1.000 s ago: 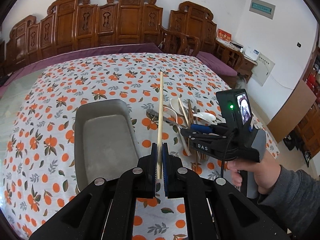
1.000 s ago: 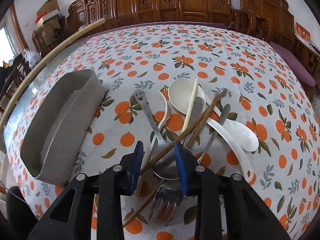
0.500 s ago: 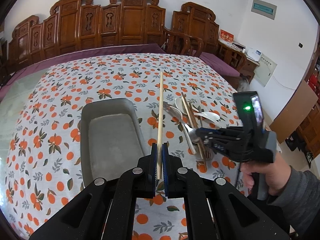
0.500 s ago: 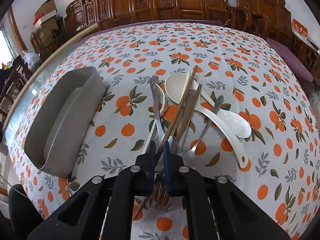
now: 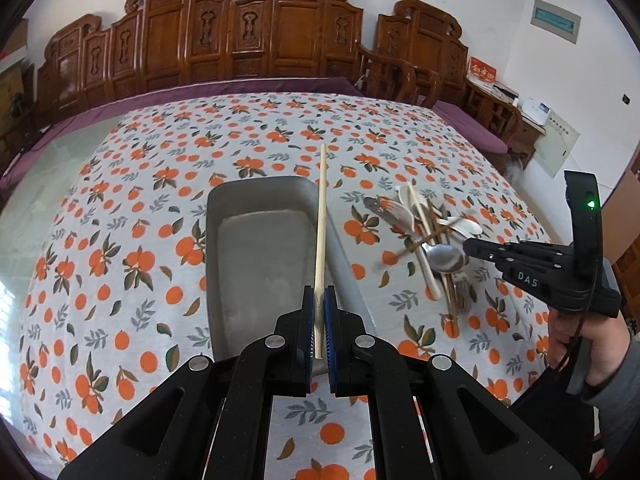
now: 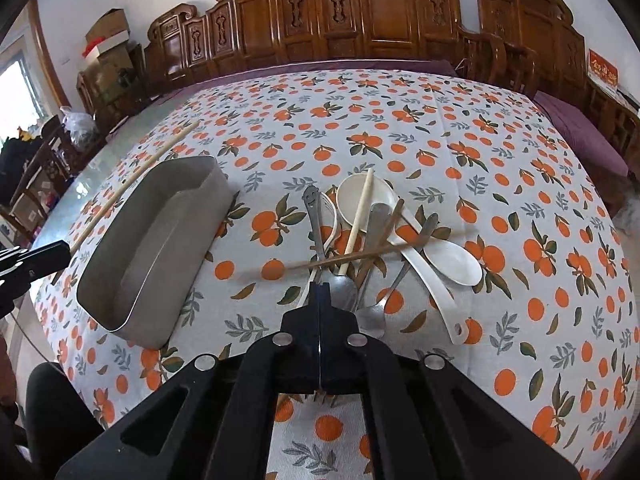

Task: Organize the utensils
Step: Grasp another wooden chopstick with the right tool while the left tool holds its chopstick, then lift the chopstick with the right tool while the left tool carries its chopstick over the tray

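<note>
Slipped free, dark chopstick (image 6: 352,258); right hand-held gripper (image 6: 320,300) clamped on nothing, left hand-held gripper (image 5: 319,312) pinching pale chopstick (image 5: 321,232) above tray (image 5: 256,248).

A large table (image 6: 460,128) draped in a white cloth printed with oranges and green leaves fills the room in front of a row of carved wooden chairs. On the cloth sits a long grey metal tray (image 6: 160,248), its floor bare. Just beside it lies a tangled heap of utensils (image 6: 376,240): white ladle-style spoons, steel spoons and forks, pale and dark wooden chopsticks, crossing one another.
</note>
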Action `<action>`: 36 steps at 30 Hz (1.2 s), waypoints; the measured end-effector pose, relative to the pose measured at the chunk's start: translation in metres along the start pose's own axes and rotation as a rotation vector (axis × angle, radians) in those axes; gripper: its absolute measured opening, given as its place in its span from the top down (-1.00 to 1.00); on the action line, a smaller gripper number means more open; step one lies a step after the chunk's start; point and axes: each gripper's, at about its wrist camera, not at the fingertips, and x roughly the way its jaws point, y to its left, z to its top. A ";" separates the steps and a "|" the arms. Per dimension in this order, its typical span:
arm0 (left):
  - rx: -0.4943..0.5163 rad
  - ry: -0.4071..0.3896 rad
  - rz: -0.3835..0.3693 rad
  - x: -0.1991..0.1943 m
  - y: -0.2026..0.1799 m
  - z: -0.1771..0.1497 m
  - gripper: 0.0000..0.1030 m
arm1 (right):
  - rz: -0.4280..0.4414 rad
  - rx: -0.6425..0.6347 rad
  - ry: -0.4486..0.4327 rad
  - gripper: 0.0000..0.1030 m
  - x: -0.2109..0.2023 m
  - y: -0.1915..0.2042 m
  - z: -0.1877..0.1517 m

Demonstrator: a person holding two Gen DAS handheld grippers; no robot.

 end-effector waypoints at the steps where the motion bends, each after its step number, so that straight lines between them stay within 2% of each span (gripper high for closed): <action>1: 0.000 0.002 -0.001 0.000 0.001 -0.001 0.93 | 0.004 0.003 -0.002 0.99 0.000 -0.001 0.000; 7: 0.004 -0.004 -0.006 -0.002 0.001 0.000 0.93 | 0.001 0.028 -0.013 0.93 0.009 -0.008 0.003; 8: 0.005 -0.005 -0.007 -0.003 0.001 0.000 0.93 | 0.003 0.026 -0.011 0.85 0.011 -0.009 0.004; 11: 0.008 -0.010 -0.016 -0.005 -0.001 0.001 0.93 | -0.006 -0.004 -0.028 0.41 0.012 -0.012 0.008; 14: 0.017 -0.014 -0.023 -0.007 -0.003 0.003 0.93 | 0.003 -0.026 -0.017 0.34 0.015 -0.017 0.015; 20: 0.017 -0.015 -0.035 -0.005 -0.005 0.005 0.92 | 0.013 -0.069 0.040 0.34 0.032 -0.019 0.021; 25: 0.020 -0.004 -0.034 0.000 -0.005 0.002 0.92 | 0.010 -0.071 0.088 0.37 0.044 -0.018 0.013; 27: 0.017 0.002 -0.030 0.003 -0.003 0.001 0.92 | 0.007 -0.062 0.096 0.58 0.046 -0.020 0.010; 30: 0.009 0.011 -0.024 0.007 0.001 -0.002 0.92 | 0.017 -0.048 0.099 0.74 0.045 -0.023 0.007; 33: 0.003 0.021 -0.013 0.012 0.006 -0.005 0.92 | 0.034 -0.040 0.096 0.88 0.042 -0.025 0.006; 36: -0.006 0.028 -0.002 0.015 0.010 -0.006 0.92 | 0.046 -0.039 0.088 0.93 0.036 -0.025 0.008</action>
